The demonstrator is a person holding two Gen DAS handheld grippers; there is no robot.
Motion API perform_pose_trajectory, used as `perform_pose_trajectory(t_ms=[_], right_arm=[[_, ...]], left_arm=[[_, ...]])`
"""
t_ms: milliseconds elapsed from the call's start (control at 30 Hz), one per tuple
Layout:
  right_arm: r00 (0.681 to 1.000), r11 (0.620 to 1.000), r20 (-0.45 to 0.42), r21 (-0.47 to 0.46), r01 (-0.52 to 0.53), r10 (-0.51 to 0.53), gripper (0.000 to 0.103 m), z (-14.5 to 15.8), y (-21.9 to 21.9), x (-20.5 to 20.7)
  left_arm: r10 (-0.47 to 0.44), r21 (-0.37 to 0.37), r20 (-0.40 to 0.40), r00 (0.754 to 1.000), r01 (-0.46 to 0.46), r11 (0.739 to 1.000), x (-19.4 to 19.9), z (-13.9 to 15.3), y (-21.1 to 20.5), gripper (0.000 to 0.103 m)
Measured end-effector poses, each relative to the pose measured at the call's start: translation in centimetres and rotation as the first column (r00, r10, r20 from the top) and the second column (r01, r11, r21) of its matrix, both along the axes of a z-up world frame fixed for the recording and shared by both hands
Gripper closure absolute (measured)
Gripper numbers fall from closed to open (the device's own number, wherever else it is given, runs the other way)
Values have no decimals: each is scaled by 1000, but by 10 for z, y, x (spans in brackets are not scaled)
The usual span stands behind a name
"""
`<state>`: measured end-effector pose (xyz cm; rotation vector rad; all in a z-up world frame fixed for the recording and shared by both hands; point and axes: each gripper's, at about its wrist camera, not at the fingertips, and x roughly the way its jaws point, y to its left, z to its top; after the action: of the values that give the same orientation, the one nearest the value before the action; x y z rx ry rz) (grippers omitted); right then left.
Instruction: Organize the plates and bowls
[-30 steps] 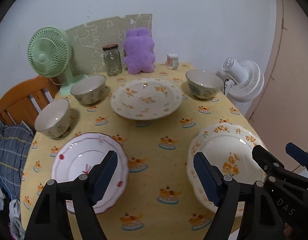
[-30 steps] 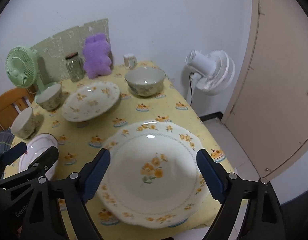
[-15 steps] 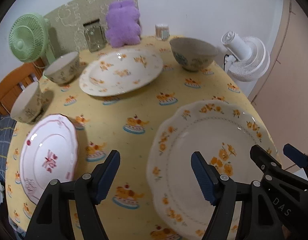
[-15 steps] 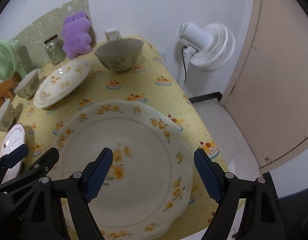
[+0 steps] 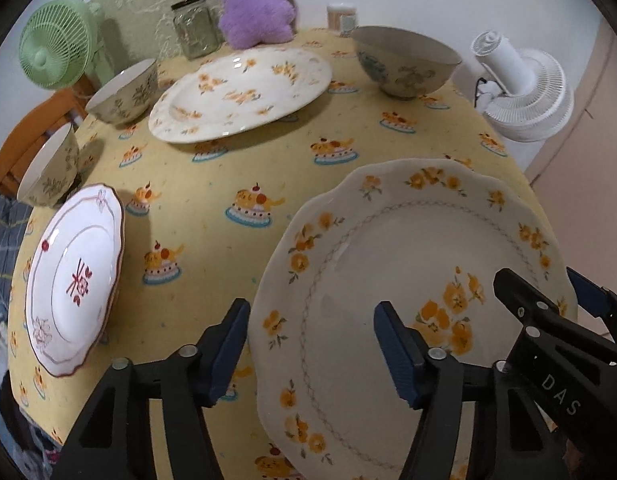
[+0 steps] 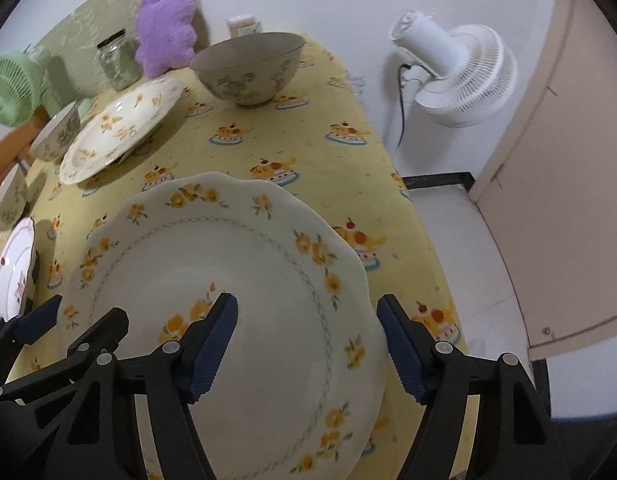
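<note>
A large cream plate with orange flowers [image 5: 408, 264] [image 6: 236, 272] lies at the near right of the yellow table. My left gripper [image 5: 310, 344] is open over its left rim. My right gripper [image 6: 308, 344] is open over its right rim. A second flowered plate [image 5: 244, 92] [image 6: 120, 124] sits at mid table. A pink-rimmed white plate [image 5: 74, 276] [image 6: 12, 268] lies at near left. A large bowl [image 5: 404, 60] [image 6: 248, 68] stands at the far right. Two smaller bowls [image 5: 124, 92] [image 5: 48, 172] stand at the left.
A green fan [image 5: 56, 52], a glass jar [image 5: 194, 26], a purple plush toy [image 5: 256, 4] and a small cup [image 5: 340, 16] line the table's back edge. A white fan [image 6: 456, 72] stands on the floor to the right. A wooden chair [image 5: 28, 128] is at left.
Both grippers have moved forward and down toward the near flowered plate, which now fills more of both views. Both stay open.
</note>
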<state>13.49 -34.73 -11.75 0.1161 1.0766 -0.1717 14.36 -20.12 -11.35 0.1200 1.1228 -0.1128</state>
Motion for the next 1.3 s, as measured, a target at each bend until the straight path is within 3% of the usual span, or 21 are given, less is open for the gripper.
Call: perform_pose_trajectory(t_ms=[567, 867, 1300], right_arm=[[994, 997, -75, 11, -82, 83, 31, -10, 16, 18], [994, 997, -79, 19, -70, 71, 31, -5, 44, 24], [993, 999, -110, -20, 35, -37, 31, -7, 77, 37]], left_arm=[[150, 18, -25, 988, -150, 989, 12, -4, 15, 41], [149, 13, -33, 988, -149, 989, 24, -5, 43, 41], [65, -32, -33, 997, -66, 997, 46, -2, 73, 41]])
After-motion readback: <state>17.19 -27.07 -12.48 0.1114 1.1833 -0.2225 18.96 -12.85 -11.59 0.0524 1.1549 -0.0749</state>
